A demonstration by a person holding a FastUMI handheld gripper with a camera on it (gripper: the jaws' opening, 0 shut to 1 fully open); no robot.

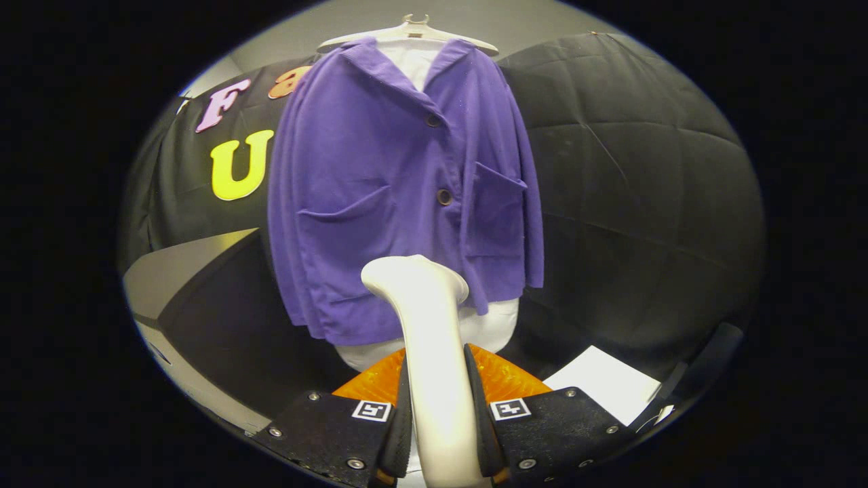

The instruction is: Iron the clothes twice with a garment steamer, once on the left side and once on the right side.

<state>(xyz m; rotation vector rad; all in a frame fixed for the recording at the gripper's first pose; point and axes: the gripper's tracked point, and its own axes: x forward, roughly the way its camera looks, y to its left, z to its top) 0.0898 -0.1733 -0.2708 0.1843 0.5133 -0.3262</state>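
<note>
Backdrop: a dark quilted cloth wall point(630, 176) hangs beyond the tool, behind everything else.
Counter: a pale counter point(173, 271) with a dark front sits ahead and to the left of the tool.
Jacket: a purple buttoned jacket point(380, 183) with two front pockets hangs straight ahead of the tool, over a white garment point(488, 325) that shows at its collar and below its hem.
Hanger: a pale hanger point(410, 30) carries the jacket at the top.
Steamer: the white garment steamer point(430, 339) stands upright between the fingers, its head just short of the jacket's lower hem; an orange part point(505, 379) shows behind it.
Tool: the tool point(437, 407) is closed on the steamer's handle, both black fingers point(400, 420) pressing its sides.
Paper: a white sheet point(603, 383) lies just ahead to the right.
</note>
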